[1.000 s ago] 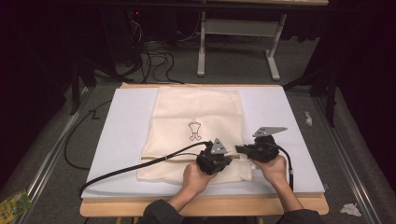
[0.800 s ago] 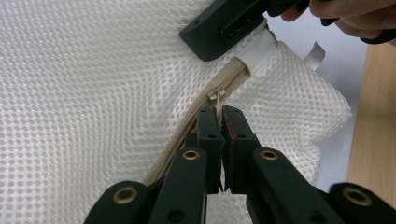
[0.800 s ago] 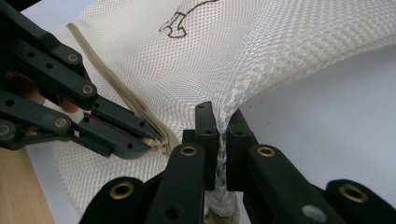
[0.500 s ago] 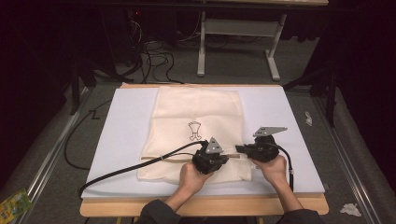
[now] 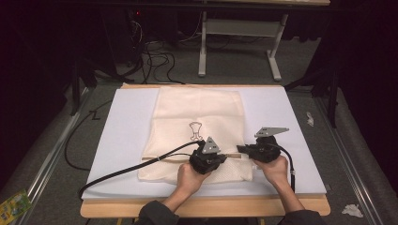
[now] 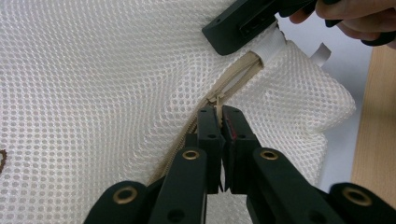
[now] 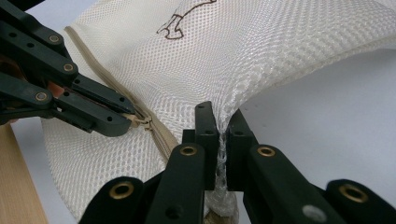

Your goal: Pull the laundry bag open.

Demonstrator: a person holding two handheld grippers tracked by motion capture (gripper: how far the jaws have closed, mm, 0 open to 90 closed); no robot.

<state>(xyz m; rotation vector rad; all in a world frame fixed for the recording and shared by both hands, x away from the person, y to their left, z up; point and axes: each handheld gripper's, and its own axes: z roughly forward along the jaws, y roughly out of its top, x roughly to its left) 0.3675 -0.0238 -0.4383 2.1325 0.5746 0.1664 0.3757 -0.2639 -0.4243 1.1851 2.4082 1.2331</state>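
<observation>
White padding covers the wooden surface [image 5: 300,117], and a cream mesh laundry bag [image 5: 199,117] lies at its middle, reaching toward the near edge. Near that edge, the left gripper [image 6: 219,114] has its jaws clenched on what looks like the zipper pull [image 6: 216,100]. The right gripper [image 7: 222,126], just beside it toward the near right corner, pinches a fold of the mesh.

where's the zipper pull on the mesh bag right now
In the left gripper view the zipper pull sits pinched at the left gripper's tips, on the mesh bag's near edge, close to the right gripper.
</observation>
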